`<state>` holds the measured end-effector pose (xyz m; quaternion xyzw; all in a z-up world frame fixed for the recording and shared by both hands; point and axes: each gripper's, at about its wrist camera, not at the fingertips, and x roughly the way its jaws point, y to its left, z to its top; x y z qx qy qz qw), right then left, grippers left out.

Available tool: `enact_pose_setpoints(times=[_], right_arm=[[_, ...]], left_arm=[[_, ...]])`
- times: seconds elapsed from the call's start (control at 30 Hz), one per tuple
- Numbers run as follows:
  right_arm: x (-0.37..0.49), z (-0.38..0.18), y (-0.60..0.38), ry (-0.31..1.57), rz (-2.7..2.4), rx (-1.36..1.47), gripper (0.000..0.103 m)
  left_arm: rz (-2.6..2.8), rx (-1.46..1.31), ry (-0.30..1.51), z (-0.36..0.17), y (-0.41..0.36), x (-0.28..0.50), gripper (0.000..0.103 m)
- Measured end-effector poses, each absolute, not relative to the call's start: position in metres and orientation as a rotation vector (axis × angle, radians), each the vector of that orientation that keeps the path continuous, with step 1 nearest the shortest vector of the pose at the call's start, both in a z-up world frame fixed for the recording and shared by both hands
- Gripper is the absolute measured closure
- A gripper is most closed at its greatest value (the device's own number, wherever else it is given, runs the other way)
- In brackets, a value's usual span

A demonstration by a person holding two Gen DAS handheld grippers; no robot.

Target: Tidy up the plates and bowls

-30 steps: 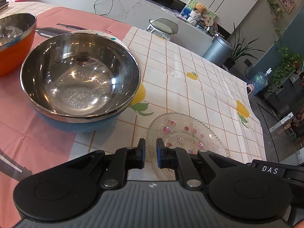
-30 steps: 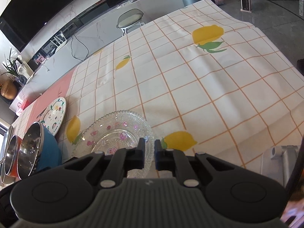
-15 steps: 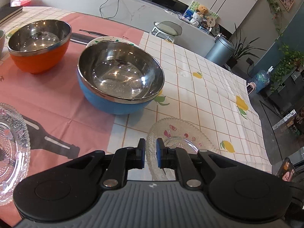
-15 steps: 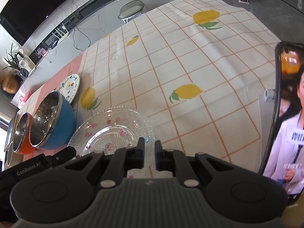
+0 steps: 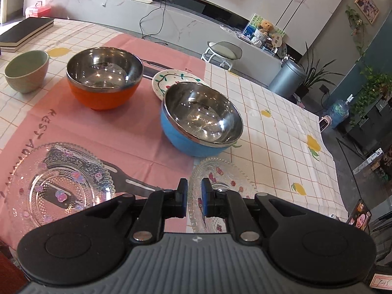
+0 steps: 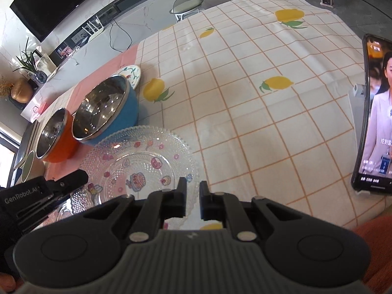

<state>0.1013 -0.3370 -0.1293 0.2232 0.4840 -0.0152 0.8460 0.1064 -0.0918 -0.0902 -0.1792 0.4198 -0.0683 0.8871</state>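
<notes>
Left wrist view has the left gripper clamped on the near-left rim of a clear glass plate, jaws down to a narrow slot with the beaded edge pinched between them. Right wrist view shows the same deal on the opposite side: the right gripper has its jaws nearly together on that plate's rim, so both hands carry one plate between them. It looks lifted off the lemon-print tablecloth, though I can't tell how clear of it.

Just past the plate sits the blue bowl with its steel lining, partly covering a white painted plate behind it. Further left is the orange bowl, and beyond that a pale green bowl. A second glass plate lies flat on the pink cloth at lower left, well apart from the held one. A phone stands upright on the right.
</notes>
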Motion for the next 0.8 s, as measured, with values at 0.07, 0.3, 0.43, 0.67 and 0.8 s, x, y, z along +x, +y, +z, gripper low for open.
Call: enact_pose_setpoints(times=[0.07, 0.3, 0.43, 0.67, 0.8], right_arm=[[0.099, -0.13, -0.323, 1.03, -0.019, 0.455, 0.096], [0.1, -0.136, -0.267, 1.065, 0.153, 0.5, 0.103], [0.108, -0.139, -0.222, 1.079, 0.194, 0.385, 0.103], [0.11, -0.148, -0.235, 1.065, 0.148, 0.381, 0.103], [0.112, -0.144, -0.252, 1.04, 0.105, 0.372, 0.103]], left_arm=[[-0.128, -0.362, 0.858, -0.087, -0.081, 0.101, 0.091], [-0.077, -0.377, 0.889, -0.093, -0.042, 0.099, 0.095], [-0.048, -0.425, 0.929, -0.114, -0.026, 0.1, 0.098], [-0.039, -0.447, 0.966, -0.13, -0.018, 0.104, 0.097], [-0.037, -0.441, 0.96, -0.132, -0.018, 0.104, 0.099]])
